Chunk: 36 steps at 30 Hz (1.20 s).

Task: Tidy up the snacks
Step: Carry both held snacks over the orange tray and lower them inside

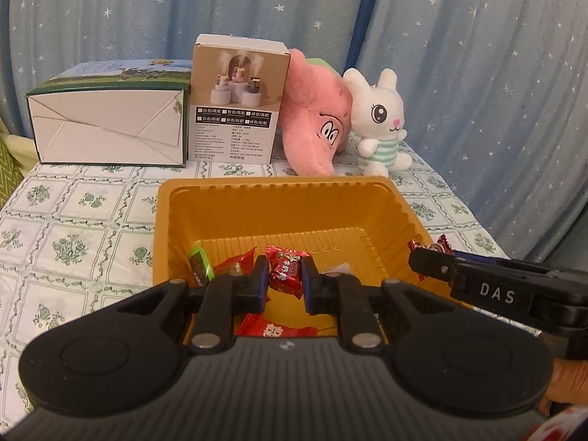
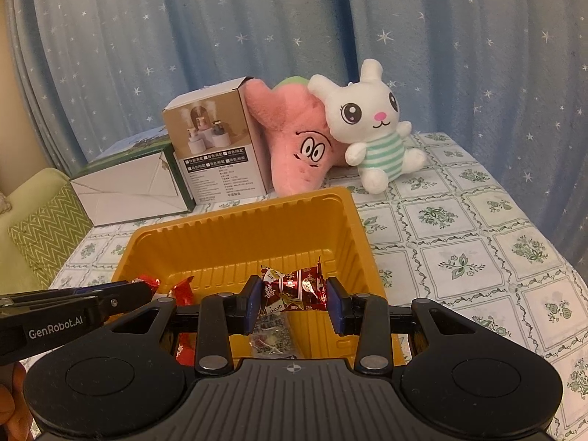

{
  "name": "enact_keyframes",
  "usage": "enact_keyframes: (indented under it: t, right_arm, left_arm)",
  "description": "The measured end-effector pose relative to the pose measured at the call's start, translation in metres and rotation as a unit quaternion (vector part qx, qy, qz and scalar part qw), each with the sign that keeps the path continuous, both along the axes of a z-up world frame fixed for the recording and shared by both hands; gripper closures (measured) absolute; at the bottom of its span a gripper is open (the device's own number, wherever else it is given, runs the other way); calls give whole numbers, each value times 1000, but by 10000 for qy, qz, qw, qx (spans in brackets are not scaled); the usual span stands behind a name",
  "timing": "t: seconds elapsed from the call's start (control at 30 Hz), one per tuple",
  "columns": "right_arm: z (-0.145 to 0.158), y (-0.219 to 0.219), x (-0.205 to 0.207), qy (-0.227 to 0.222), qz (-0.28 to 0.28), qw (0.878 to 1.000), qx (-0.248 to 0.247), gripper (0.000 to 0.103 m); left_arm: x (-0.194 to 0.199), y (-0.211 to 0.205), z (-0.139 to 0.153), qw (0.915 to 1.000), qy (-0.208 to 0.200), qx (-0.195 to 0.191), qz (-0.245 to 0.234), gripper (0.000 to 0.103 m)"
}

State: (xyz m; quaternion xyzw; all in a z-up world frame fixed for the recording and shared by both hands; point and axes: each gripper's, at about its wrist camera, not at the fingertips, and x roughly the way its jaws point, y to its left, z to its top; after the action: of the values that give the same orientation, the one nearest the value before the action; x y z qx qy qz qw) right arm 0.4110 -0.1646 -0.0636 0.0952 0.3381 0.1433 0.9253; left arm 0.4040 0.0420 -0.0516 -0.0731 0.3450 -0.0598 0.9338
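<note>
right hand-held gripper (image 2: 294,299) pinches a red candy (image 2: 293,288) above the yellow tray (image 2: 235,228).

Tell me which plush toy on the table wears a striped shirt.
The white bunny plush, in a green-and-white striped shirt. The pink star plush leaning beside it has only a drawn face.

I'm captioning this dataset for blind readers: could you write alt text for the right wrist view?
The right gripper holds a red twist-wrapped candy over a yellow plastic tray containing a few snacks. Behind it on a floral tablecloth sit a white bunny plush, a pink plush and two boxes.
</note>
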Motion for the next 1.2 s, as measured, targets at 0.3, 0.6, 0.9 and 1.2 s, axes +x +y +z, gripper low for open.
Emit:
enact_keyframes:
  t: [0.3,0.6,0.9,1.2]
  right_arm:
    - [-3,-5,1,53,-46,10000,23,65]
    - [-2,-4,1,74,-40,9999,96,65]
    - [-3,-3,2,84,-3,9997,215,65]
    - [-10,-12,9,265,-61,9969,744,32]
  left_arm:
    - [4,3,1,9999,-30,-20,98,59]
    - [2,9,-3,9996,39,138,225,54]
    - [-1,11,-5,9995,36,215,225,53]
    - [-2,10,-7,9995,46,254,186,49]
